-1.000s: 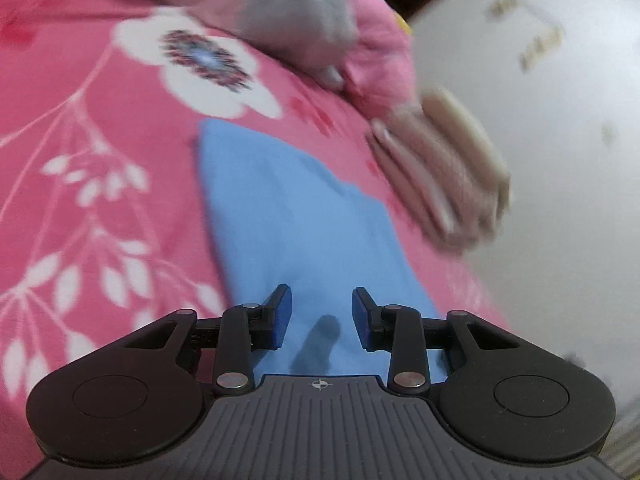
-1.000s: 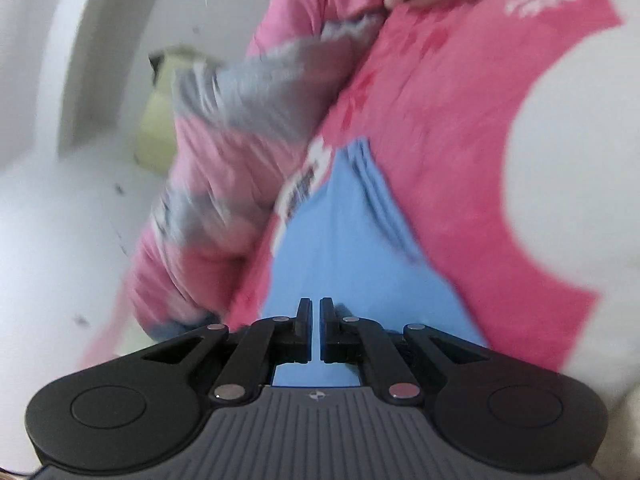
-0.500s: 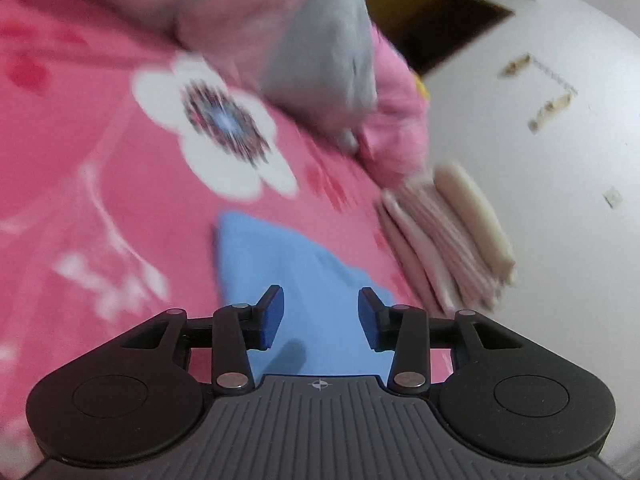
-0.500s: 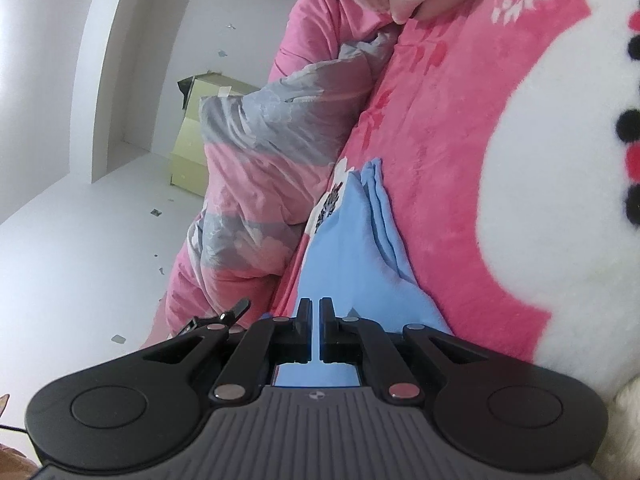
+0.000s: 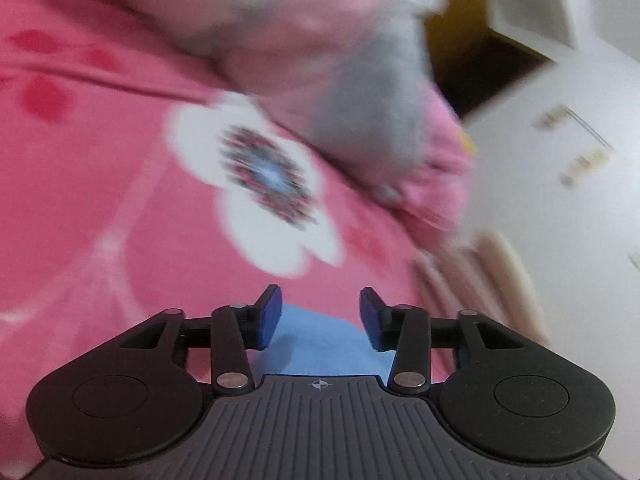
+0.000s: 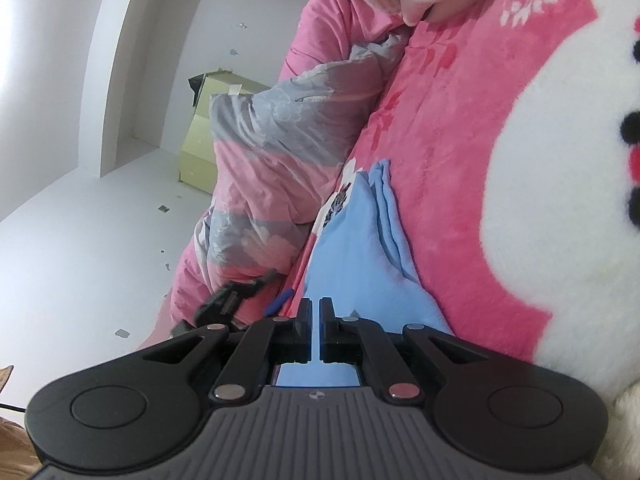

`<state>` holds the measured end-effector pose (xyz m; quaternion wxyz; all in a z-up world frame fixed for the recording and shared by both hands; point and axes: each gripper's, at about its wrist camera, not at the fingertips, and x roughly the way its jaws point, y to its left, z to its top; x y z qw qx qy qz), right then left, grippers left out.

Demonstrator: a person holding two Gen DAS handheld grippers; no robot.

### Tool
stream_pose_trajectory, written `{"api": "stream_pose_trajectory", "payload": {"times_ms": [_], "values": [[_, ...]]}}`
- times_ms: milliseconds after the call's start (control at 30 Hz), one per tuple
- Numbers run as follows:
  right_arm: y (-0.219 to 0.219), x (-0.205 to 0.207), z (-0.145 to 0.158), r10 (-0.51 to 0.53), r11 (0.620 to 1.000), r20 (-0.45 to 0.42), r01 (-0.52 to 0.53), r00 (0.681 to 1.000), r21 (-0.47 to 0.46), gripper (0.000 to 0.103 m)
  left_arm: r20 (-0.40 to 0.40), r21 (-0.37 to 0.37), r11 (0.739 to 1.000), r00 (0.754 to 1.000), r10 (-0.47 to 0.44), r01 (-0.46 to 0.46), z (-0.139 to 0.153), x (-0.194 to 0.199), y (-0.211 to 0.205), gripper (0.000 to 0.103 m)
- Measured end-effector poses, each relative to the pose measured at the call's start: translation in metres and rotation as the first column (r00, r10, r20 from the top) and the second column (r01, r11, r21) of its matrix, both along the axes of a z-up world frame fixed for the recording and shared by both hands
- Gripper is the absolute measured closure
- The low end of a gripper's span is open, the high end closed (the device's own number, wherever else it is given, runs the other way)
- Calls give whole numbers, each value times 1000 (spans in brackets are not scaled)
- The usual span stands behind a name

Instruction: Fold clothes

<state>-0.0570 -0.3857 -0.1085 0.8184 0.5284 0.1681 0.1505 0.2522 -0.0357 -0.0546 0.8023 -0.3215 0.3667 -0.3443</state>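
Note:
A folded light-blue garment (image 5: 316, 344) lies on the pink flowered blanket (image 5: 100, 200). My left gripper (image 5: 320, 312) hovers over its near edge; its jaws are opening and nothing is between the blue pads. In the right wrist view the same blue garment (image 6: 352, 256) stretches away with its folded layers showing on the right side. My right gripper (image 6: 315, 312) is shut just above the garment's near end, and no cloth shows between its fingers. The left gripper (image 6: 240, 296) appears blurred at the garment's left edge.
A pink-and-grey quilt (image 6: 272, 152) is bunched along the bed's edge. A stack of folded pink and cream clothes (image 5: 480, 276) sits near that edge. A cardboard box (image 6: 208, 128) stands on the white floor (image 6: 80, 240) beyond.
The left gripper's jaws have widened, and the blue garment has slid down to the bottom of its view. The left gripper has come into the right wrist view. The right gripper stays shut.

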Motion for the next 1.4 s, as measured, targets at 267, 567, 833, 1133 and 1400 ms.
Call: {"api": "stream_pose_trajectory", "payload": {"times_ms": [267, 567, 833, 1133, 1400], "values": [[2, -1, -1, 5, 1000, 6, -5, 1000, -3, 102, -78, 56, 995, 994, -78, 82, -25, 30, -43, 56], [4, 6, 12, 19, 999, -49, -21, 999, -46, 100, -50, 48, 997, 996, 68, -66, 12, 13, 8, 50], [18, 107, 107, 212, 886, -93, -232, 973, -402, 83, -12, 264, 961, 997, -82, 82, 17, -18, -11, 48], [5, 279, 55, 364, 807, -380, -492, 850, -327, 88, -2, 358, 925, 990, -139, 131, -5, -26, -27, 48], [-82, 264, 31, 108, 980, -357, -160, 928, -119, 89, -7, 331, 936, 992, -127, 122, -4, -22, -19, 48]]}}
